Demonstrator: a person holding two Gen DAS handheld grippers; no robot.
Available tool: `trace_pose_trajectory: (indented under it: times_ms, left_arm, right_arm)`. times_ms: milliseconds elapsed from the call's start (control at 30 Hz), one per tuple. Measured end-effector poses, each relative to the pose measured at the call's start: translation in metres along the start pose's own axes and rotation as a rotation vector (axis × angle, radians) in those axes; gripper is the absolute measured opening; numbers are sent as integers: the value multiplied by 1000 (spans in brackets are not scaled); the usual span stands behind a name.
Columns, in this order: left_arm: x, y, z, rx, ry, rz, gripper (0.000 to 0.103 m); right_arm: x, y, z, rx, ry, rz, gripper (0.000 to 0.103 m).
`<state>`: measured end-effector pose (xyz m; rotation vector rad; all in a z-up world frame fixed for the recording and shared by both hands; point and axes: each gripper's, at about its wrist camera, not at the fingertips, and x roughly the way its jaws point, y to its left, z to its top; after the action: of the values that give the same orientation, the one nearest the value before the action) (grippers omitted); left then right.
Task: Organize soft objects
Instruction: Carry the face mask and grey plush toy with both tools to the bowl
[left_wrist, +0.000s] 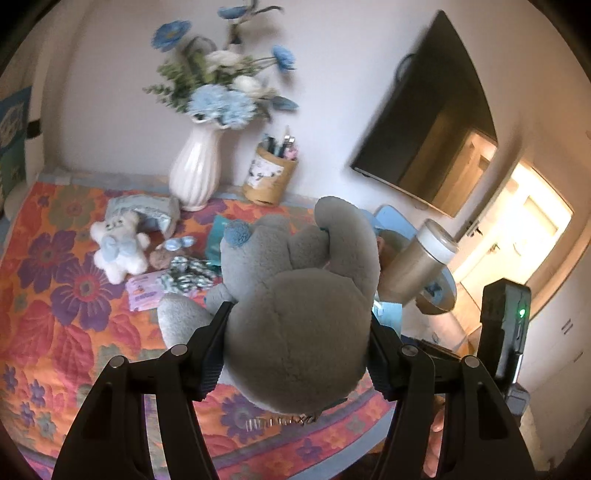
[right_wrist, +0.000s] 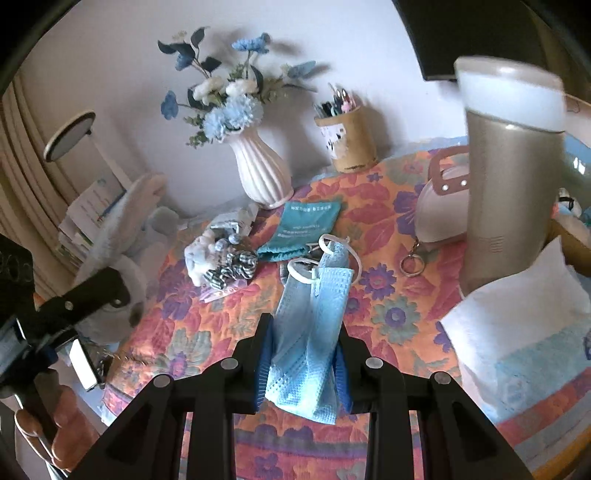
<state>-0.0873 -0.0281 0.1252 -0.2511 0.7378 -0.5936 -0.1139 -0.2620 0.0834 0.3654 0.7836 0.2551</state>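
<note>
Our right gripper pinches a crumpled light blue paper face mask. It hangs above the bright flowery tablecloth.

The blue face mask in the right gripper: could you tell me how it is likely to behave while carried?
The blue face mask is probably floppy: it folds and bunches between the right gripper fingers. It looks thin and pleated, so likely very light. Its white ear loops stick out loose and could snag on the clutter lying on the floral tablecloth.
</note>
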Motion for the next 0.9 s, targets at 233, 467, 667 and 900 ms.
trace_pose_trajectory:
  times_ms: [233, 467, 667, 900]
  left_arm:
    - [2, -55, -7, 114, -4, -11, 62]
    - [15, -120, -18, 230, 15, -79, 62]
    - [34, -178, -23, 317, 45, -170, 62]
    - [76, -242, -14, 390, 78, -242, 62]
  right_arm:
    - [-45, -12, 1, 6, -61, 10, 29]
    - [-93, -54, 1, 94, -115, 6, 29]
    - [-136, -102, -2, 179, -185, -55, 29]
    - [-175, -162, 7, 275, -288, -121, 29]
